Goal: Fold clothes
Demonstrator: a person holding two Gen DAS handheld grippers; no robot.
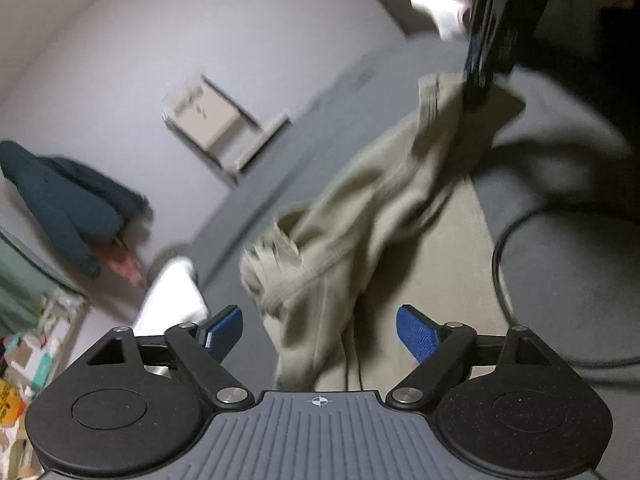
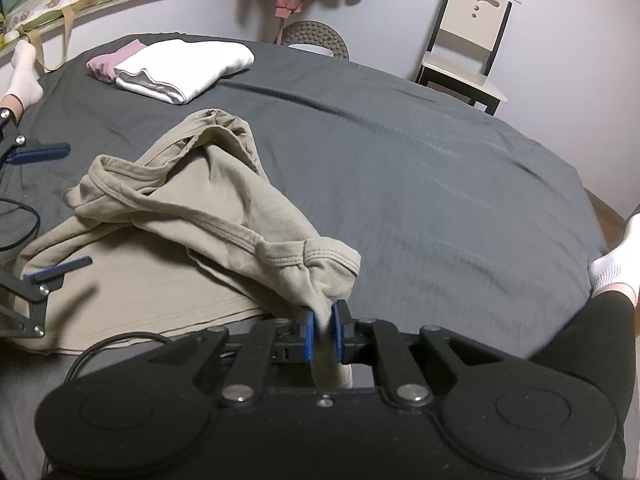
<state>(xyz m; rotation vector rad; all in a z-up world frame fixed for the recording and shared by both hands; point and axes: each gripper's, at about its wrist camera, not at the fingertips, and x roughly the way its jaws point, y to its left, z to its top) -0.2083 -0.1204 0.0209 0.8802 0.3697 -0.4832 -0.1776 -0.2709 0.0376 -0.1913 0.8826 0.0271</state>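
A khaki shirt (image 2: 180, 216) lies crumpled on the dark grey bed sheet (image 2: 440, 168). My right gripper (image 2: 323, 330) is shut on one corner of it, with cloth pinched between the blue pads. In the left wrist view the same shirt (image 1: 360, 208) hangs bunched from the right gripper (image 1: 478, 76) at the upper right. My left gripper (image 1: 320, 334) is open, its blue fingers spread just above the lower part of the shirt, holding nothing. It also shows at the left edge of the right wrist view, as the left gripper (image 2: 48, 208).
Folded white garment (image 2: 184, 70) and pink garment (image 2: 112, 62) lie at the bed's far left. A chair (image 2: 468, 48) stands by the wall. A black cable (image 2: 108, 346) loops on the bed. White-socked feet (image 2: 616, 260) of a person rest at the bed edges.
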